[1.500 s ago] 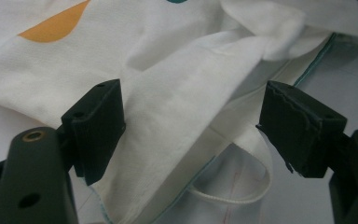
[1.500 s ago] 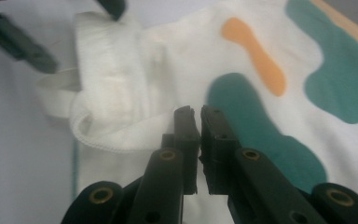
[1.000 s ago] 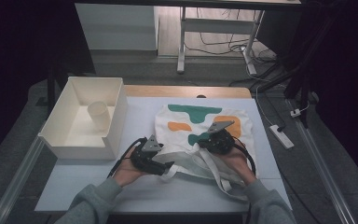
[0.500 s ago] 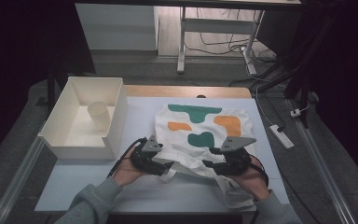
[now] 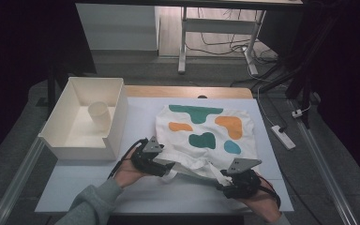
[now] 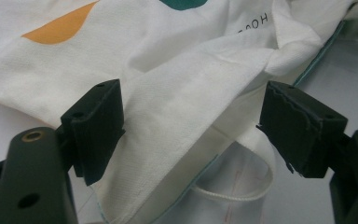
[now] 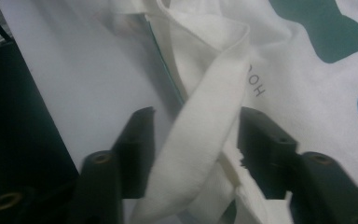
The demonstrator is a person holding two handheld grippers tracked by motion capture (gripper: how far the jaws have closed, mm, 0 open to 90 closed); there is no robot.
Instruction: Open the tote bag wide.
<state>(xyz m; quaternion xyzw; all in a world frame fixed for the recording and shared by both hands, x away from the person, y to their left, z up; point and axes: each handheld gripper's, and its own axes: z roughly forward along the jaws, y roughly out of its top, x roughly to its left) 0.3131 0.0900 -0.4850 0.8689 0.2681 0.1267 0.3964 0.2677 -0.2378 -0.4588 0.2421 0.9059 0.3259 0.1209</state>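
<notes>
while the tote bag (image 5: 206,136) lies flat on the table (image 5: 79,180), the left gripper (image 5: 165,165) holds its jaws wide around the bag's near edge without pressing, and the right gripper (image 5: 226,180), jaws just closing a little, stands open around a handle strap (image 7: 205,140).

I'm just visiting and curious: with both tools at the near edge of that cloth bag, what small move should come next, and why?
Probably close the right tool on the bag's strap. Its jaws have just been opening and closing, and the strap lies between them, not clearly pinched. The left tool stands wide open around a fold of the bag, so nothing seems firmly held yet.
</notes>
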